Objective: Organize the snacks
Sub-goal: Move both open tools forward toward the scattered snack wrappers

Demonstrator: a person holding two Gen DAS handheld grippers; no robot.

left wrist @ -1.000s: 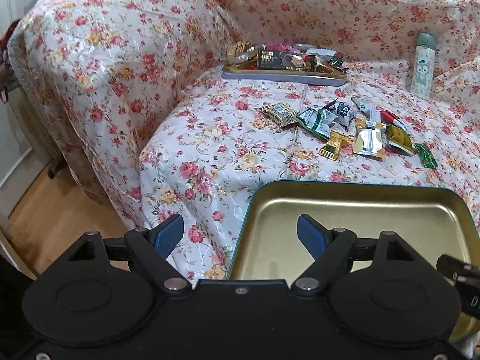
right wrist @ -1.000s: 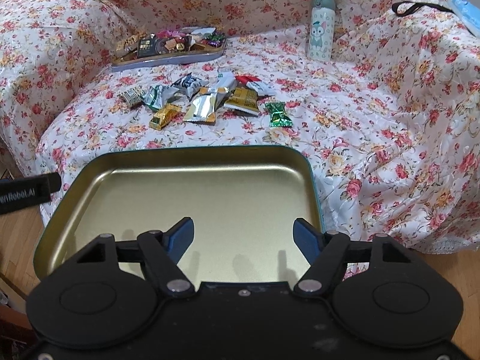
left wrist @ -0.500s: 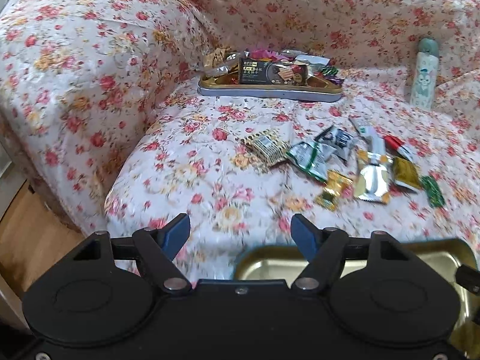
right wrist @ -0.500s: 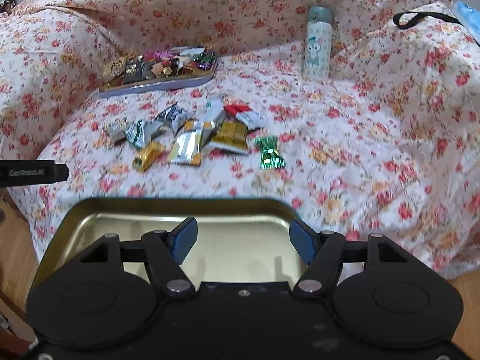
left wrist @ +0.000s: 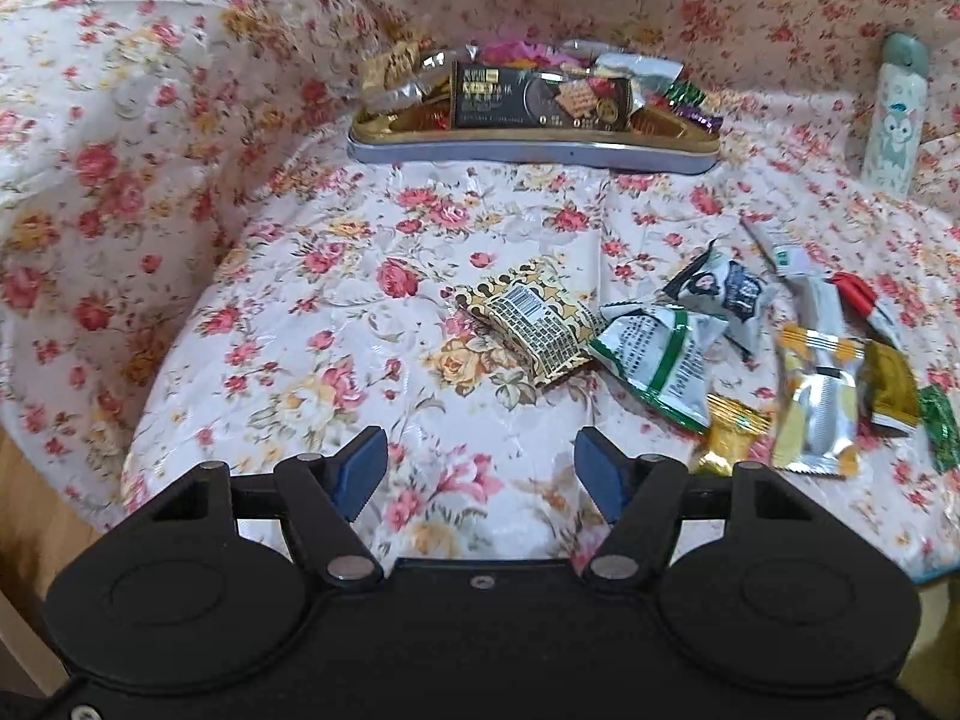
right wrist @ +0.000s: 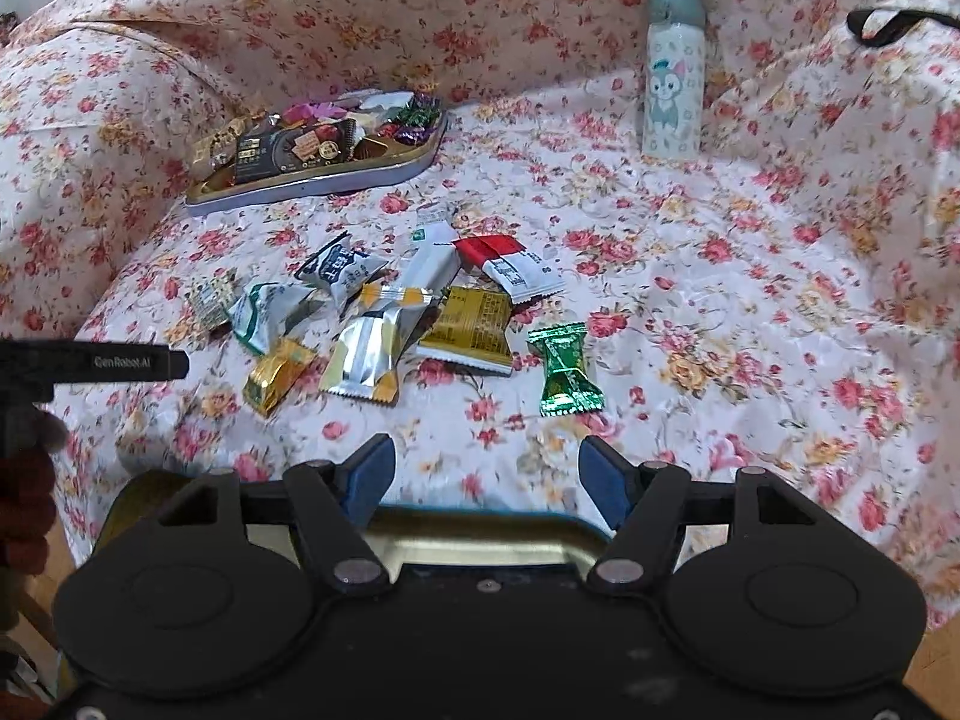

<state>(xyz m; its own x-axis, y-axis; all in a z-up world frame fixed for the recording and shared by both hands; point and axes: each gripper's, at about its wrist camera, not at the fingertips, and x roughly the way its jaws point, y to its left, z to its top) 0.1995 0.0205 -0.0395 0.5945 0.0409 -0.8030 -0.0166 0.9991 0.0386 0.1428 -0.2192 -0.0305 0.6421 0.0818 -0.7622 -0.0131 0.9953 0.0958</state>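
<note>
Snacks [right wrist: 384, 324] ahead of right tool [right wrist: 483, 474]

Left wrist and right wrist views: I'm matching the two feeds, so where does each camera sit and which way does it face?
Left wrist: sits behind the left gripper, jaws closing on nothing, angled down at the floral sofa cover; only its own fingers show.
Right wrist: sits behind the right gripper, open, angled down likewise; a black bar from the other gripper enters at left.
Shared: loose snacks, filled snack tin, cartoon bottle.
</note>
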